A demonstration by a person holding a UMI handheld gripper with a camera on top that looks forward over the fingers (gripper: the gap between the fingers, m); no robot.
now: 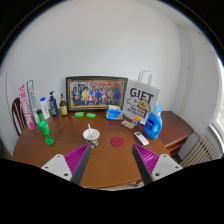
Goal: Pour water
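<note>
— Wood, reddish-brown and glossy: that round wooden table (100, 160) takes up most of what I see, with a plain white wall (110, 40) behind it.

— What stands on it?

— Against the wall, a wide framed picture with a dark frame (97, 93). Right of it, a white paper gift bag printed "GIFT" (141, 100), upright, and beside that a blue plastic jug with a handle (153, 122). On the far left, a tall white and pink box (25, 103) leans near the table's rim.

— And the bottles?

— A green plastic bottle (45, 128) stands left of centre, near the table edge. Behind it, several smaller bottles line up beside the frame, one a dark blue bottle (53, 104). Which of them holds the water, I cannot tell.

— Anything in the middle?

— A small pale bowl-like dish (91, 133) with something standing in it, just ahead of the fingers. Right of it lies a flat round dark red coaster (116, 142), and farther right a small pink object (141, 138).

— The gripper?

— The hand-held gripper (111, 163) is released: its two fingers with magenta pads (74, 158) stand spread wide apart over the table, nothing between them, well short of the green bottle.
</note>
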